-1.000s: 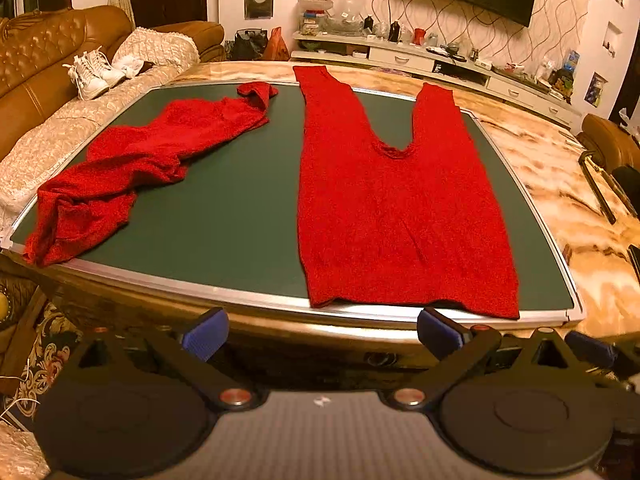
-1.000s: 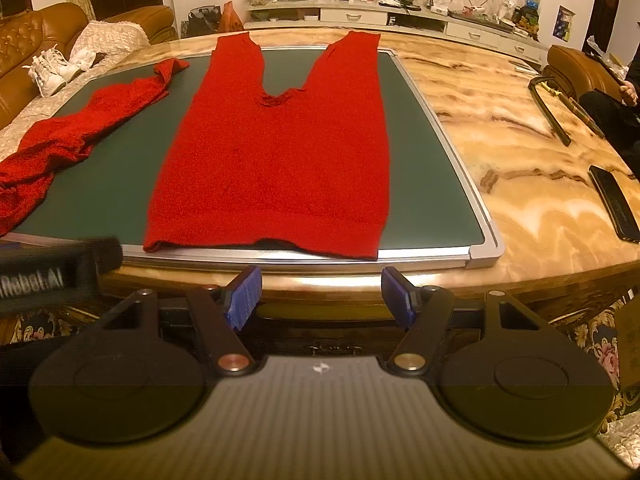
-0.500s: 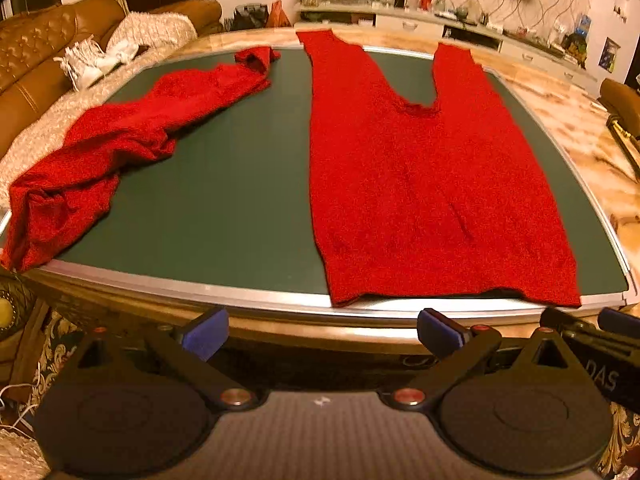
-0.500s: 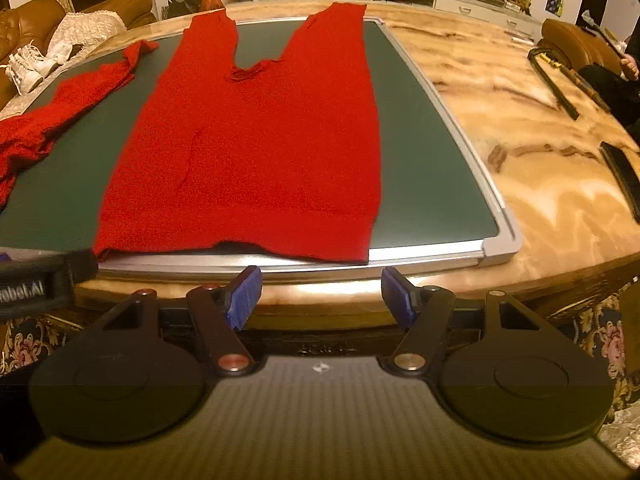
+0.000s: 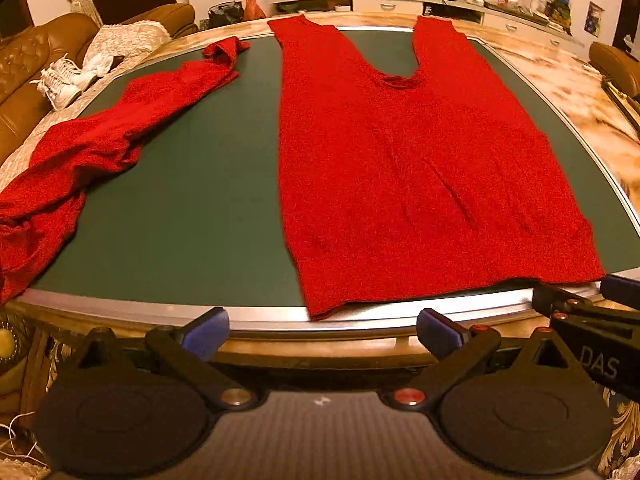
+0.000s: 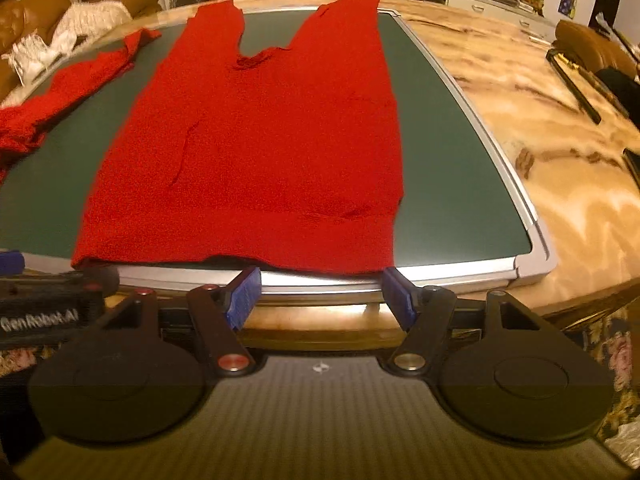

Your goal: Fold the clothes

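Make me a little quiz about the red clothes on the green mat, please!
1. True or false: the flat garment lies with its hem at the mat's near edge.
2. Which is crumpled? A) the flat garment B) the other garment C) both
3. Fill in: both grippers, left and right, hold ____.

Key: 1 true; 2 B; 3 nothing. The right gripper's jaws are opening, with only the hem's edge ahead of them, not pinched.
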`<state>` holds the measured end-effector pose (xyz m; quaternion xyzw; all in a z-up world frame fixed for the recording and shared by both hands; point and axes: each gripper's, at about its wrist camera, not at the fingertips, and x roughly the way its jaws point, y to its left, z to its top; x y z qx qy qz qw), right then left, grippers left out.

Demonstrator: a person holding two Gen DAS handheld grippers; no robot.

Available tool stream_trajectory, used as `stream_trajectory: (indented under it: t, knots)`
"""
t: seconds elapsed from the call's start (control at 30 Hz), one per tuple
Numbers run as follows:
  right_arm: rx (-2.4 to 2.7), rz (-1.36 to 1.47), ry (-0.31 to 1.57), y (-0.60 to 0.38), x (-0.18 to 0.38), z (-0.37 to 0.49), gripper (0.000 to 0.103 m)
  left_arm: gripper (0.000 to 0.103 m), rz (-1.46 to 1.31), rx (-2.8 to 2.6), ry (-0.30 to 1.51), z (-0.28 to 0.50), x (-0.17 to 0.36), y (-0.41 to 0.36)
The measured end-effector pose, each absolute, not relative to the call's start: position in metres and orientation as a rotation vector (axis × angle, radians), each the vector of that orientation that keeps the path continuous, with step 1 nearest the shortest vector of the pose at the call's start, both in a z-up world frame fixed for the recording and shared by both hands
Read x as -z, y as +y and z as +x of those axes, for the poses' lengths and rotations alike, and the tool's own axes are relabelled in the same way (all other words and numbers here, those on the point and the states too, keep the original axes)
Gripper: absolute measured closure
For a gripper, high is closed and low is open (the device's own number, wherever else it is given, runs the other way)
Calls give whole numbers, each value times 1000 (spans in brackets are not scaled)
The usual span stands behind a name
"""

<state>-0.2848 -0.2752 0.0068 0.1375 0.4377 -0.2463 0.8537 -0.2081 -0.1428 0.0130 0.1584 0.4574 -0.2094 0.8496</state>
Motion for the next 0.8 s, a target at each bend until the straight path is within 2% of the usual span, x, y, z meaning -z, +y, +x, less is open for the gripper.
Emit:
stream_trajectory:
  t: [0.1, 0.2, 0.37, 0.53, 0.8]
  knots:
    - [514, 296, 913, -275, -6, -285, 19, 4, 322, 436, 955, -207, -10, -144]
    - [519, 283, 906, -273, -4, -286, 16, 4, 278, 450, 958, -203, -7, -139]
    - [510, 313, 903, -276, 0, -288, 7, 0, 269, 452, 944, -203, -4, -136]
    - [490, 404, 919, -287, 12, -295, 6, 0, 259, 452, 931, -204, -3, -134]
    - [548, 309, 921, -278, 6, -300, 6, 0, 251, 446, 914, -204, -2, -134]
